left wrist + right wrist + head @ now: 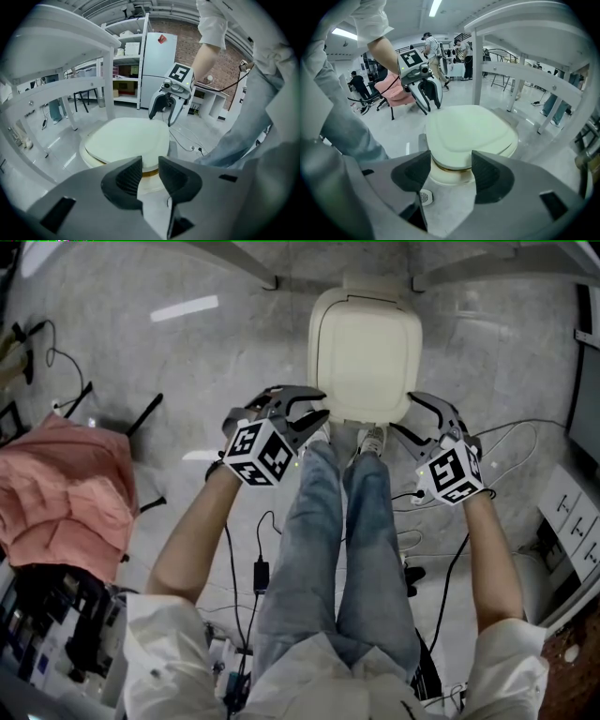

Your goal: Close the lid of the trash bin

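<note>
The trash bin's cream lid lies flat and down on the bin, on the floor just beyond the person's shoes. My left gripper hovers at the lid's near left corner, its jaws a narrow gap apart with nothing between them. My right gripper hovers at the near right corner, jaws wider apart and empty. In the left gripper view the lid sits past the left gripper, with the right gripper across it. The right gripper view shows the lid beyond the right gripper, and the left gripper opposite.
White table legs stand beside and behind the bin, and the frame reaches over it. A pink-draped chair is at the left. Cables trail on the floor by the person's legs. A floor drain lies near the bin.
</note>
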Tool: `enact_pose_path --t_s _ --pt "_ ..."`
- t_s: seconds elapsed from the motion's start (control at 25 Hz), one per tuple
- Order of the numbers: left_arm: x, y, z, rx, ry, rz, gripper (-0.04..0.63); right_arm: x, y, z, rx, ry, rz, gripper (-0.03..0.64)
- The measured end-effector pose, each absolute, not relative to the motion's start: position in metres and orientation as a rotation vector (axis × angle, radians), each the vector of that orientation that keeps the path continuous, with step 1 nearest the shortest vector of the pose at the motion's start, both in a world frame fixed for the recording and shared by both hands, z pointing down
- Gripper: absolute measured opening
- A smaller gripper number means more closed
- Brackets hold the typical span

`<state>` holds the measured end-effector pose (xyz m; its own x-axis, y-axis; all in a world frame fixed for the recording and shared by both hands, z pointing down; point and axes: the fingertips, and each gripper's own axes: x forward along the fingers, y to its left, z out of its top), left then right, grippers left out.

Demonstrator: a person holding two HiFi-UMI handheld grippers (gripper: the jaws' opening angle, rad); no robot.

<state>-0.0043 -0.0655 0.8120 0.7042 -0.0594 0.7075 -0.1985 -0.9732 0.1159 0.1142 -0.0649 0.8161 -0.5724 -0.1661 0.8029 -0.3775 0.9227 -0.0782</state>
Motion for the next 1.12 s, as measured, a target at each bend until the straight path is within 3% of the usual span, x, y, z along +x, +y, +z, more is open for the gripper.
enact_pose_path --t_s 0.28,1.12 --pt "0.002 -0.062 0.819 2.723 -0.2 1.137 0.081 0.114 -0.064 0.824 0.394 -2.178 0.314 0.282" --pt "0.013 -0.059 0.833 2.723 -0.186 1.213 0.054 0.109 -0.061 0.833 0.397 -2.172 0.334 0.218"
